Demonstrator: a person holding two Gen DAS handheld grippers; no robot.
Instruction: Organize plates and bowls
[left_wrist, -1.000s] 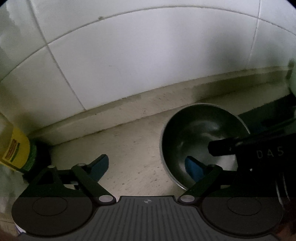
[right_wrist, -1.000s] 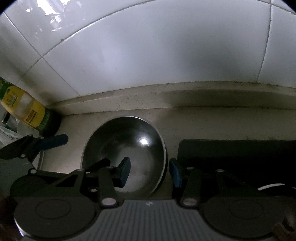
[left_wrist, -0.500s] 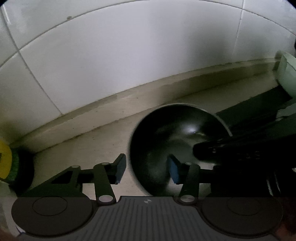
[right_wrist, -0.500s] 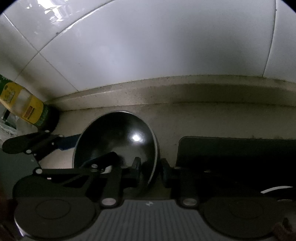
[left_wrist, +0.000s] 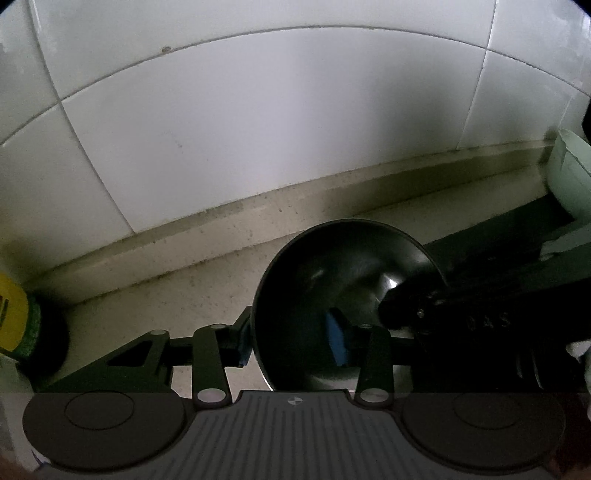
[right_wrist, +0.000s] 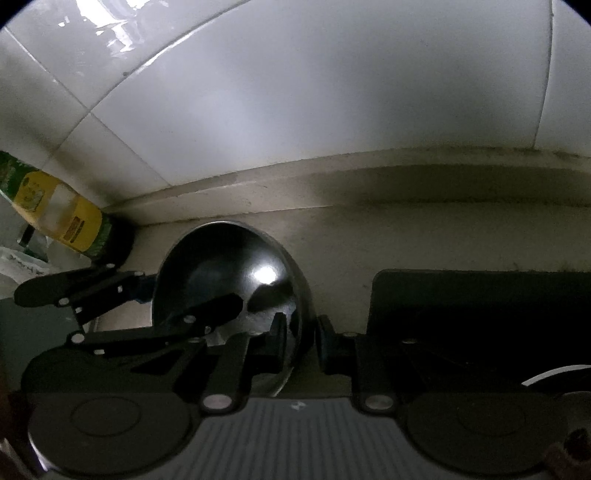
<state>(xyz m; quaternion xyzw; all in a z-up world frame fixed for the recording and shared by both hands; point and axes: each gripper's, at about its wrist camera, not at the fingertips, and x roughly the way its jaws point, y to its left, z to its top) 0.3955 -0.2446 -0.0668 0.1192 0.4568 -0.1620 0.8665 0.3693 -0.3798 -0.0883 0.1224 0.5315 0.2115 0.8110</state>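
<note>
Early yet: left gripper (left_wrist: 291, 341) and right gripper (right_wrist: 301, 341) each pinch the bowl (left_wrist: 343, 273) rim, bowl unplaced.

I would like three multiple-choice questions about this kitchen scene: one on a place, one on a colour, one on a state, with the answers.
1. Where does the bottle stand?
A. left of the bowl, near the wall
B. inside the bowl
C. on the dark mat

2. What colour is the bottle's label?
A. red
B. yellow
C. white

3. What is the right claw doing?
A. hanging open above the mat
B. closed on the bowl's rim
C. holding the bottle

Answers: 1 A, it stands in the left corner; 2 B, the label is yellow; 3 B, its pads pinch the rim.
</note>
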